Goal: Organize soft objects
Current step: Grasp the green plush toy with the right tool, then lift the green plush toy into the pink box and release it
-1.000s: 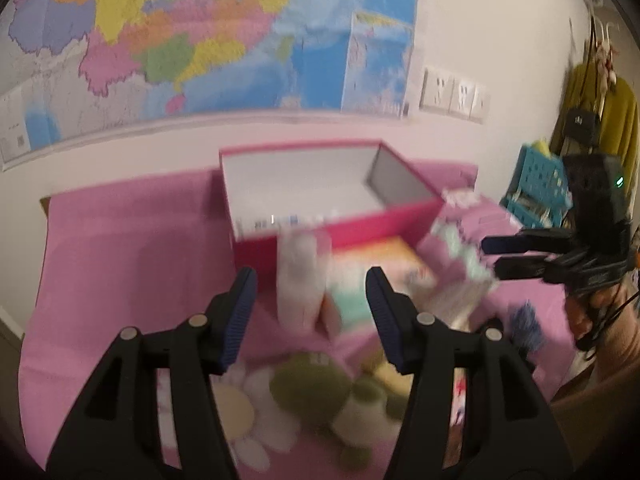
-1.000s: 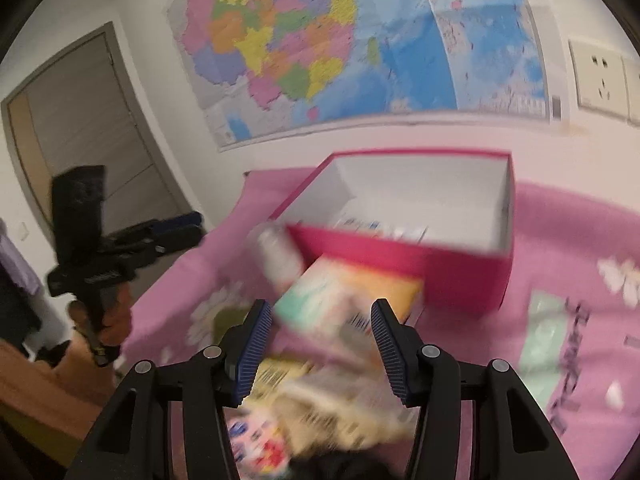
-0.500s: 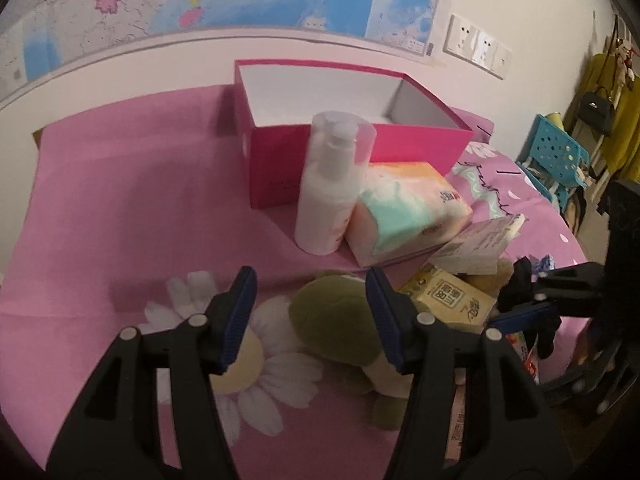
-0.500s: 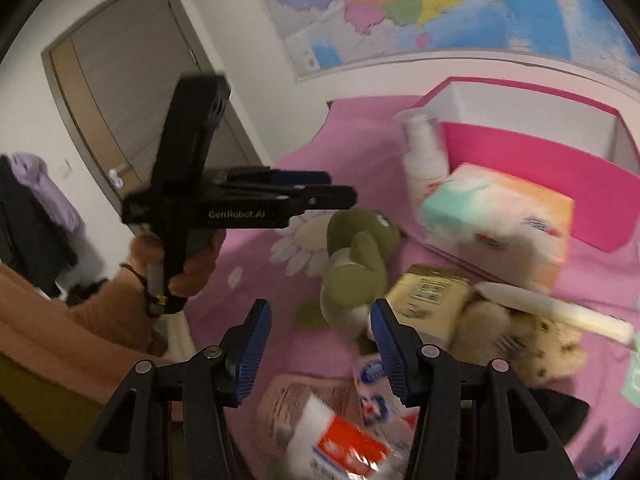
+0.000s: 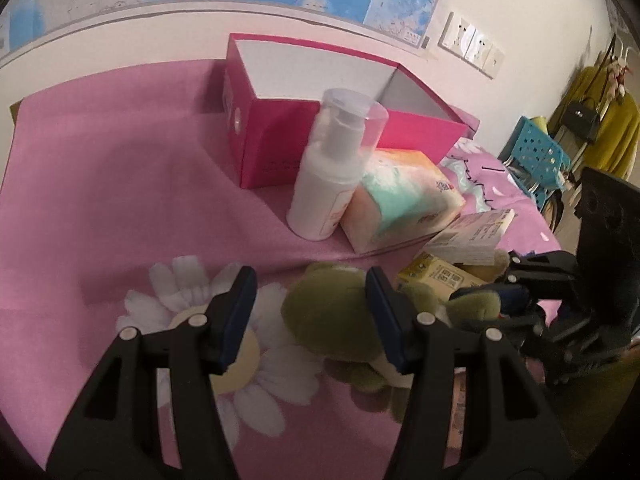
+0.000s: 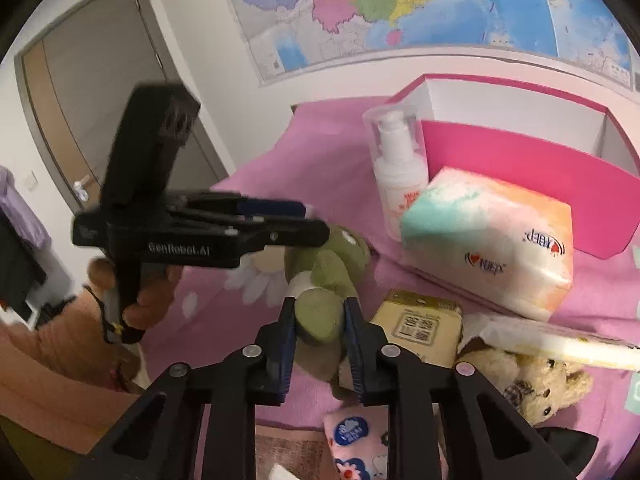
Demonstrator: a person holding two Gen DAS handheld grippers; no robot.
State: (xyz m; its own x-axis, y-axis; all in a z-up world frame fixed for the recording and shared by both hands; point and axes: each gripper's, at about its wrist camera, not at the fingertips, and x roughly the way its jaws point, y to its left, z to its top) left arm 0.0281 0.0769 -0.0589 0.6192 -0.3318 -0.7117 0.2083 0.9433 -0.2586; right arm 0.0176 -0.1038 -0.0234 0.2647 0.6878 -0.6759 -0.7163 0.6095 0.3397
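While the pink box stands open at the back of the pink cloth with nothing soft visible inside it, the sorting looks barely begun. The right gripper is closing on a limb of the green plush, its pads at either side of that limb and seemingly touching it, so a first grasp seems under way. The left gripper hovers half open over the plush's head, one pad overlapping it in the left view; whether it touches I cannot tell, and it holds nothing. The plush lies on the cloth in front of the box, near the white pump bottle and the tissue pack, which sit just before the box wall. Other soft things wait too: a tan teddy lies partly under a flat packet, and a small pink pouch rests at the near edge. A yellow carton sits just beside the plush. By my judgement nothing is yet put away; the plush, the teddy and probably the tissue pack and pouch are all left to move, while the bottle and carton likely belong elsewhere.
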